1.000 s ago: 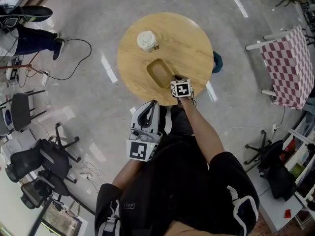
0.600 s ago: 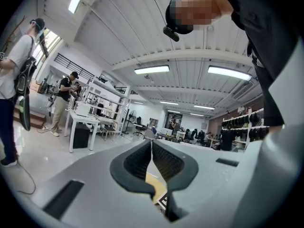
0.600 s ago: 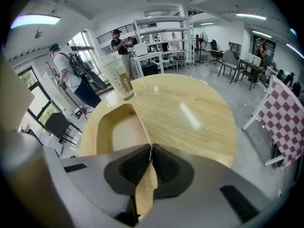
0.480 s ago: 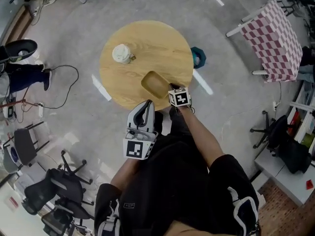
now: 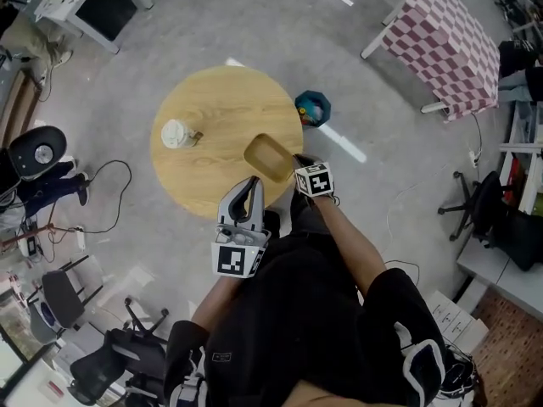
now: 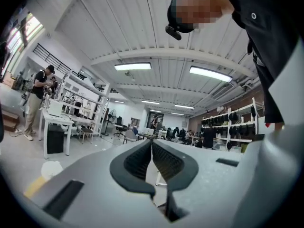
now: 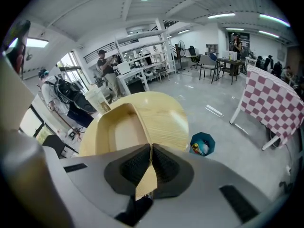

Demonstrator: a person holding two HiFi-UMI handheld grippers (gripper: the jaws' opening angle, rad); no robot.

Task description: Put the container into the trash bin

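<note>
One thin wall is all the right gripper (image 7: 150, 152) pinches of the tan, tray-shaped container (image 5: 270, 156), which appears lifted and tilted over the near edge of the round wooden table (image 5: 212, 108). The left gripper (image 6: 152, 144) is level at the person's waist, its jaws pressed together on nothing. The teal trash bin (image 5: 312, 108), with rubbish inside, stands on the floor just beside the table. Held by so narrow a grip, the shallow container could pivot or slip out on the way across. It could also catch the small bin's rim and land on the floor. A lidded cup (image 5: 175, 133) sits well apart.
</note>
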